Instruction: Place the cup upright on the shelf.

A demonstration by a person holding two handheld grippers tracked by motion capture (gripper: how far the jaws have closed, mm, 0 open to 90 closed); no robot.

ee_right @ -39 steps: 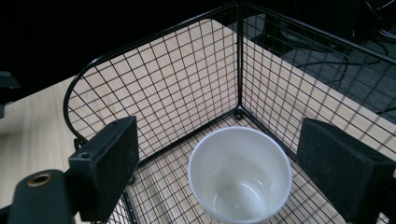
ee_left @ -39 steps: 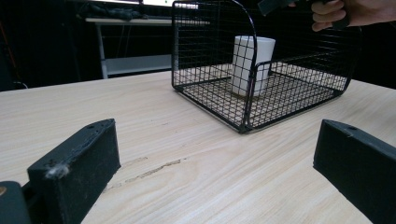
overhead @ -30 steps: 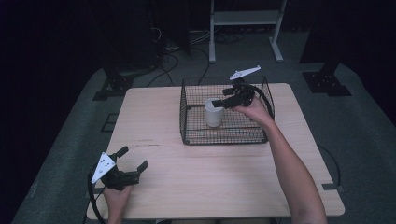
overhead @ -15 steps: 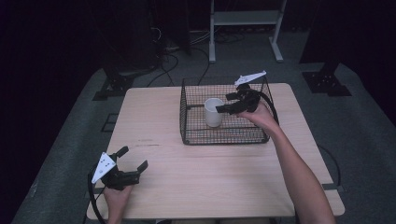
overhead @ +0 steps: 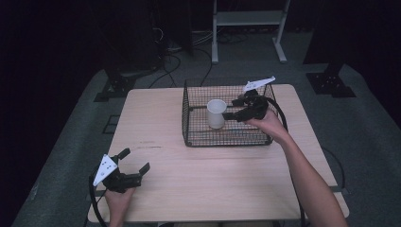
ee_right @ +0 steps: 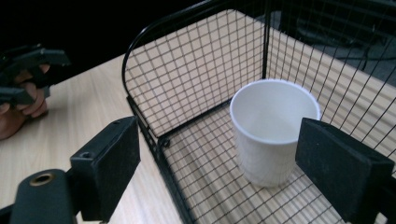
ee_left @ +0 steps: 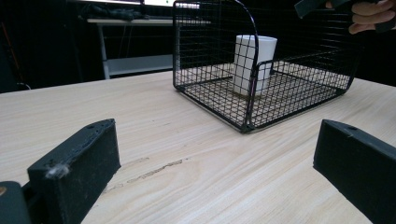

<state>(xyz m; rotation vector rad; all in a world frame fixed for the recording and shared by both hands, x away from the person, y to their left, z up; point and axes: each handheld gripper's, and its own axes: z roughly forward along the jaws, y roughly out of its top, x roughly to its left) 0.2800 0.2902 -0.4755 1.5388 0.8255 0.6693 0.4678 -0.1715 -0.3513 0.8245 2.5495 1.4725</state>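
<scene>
- A white paper cup (overhead: 216, 113) stands upright on the floor of a black wire basket (overhead: 189, 118), towards the basket's left half as the high view shows it. The basket sits on the far part of a pale wooden counter (overhead: 227, 175).
- The right gripper (overhead: 230, 110) hangs over the basket's right side, its jaws spread wide and pointing at the cup. Nothing is held. In the right gripper view the cup (ee_right: 273, 130) sits between and just beyond the jaw tips, apart from both.
- The left gripper (overhead: 135, 165) rests on the counter's near left corner, well apart from the basket, jaws spread and empty.
- The step in hand looks like either reaching for the cup or having just set it down; I cannot tell which.
- If it is a grasp, the next move calls for moving forward so the jaws flank the cup, then closing gently, since a paper cup crushes easily.
</scene>
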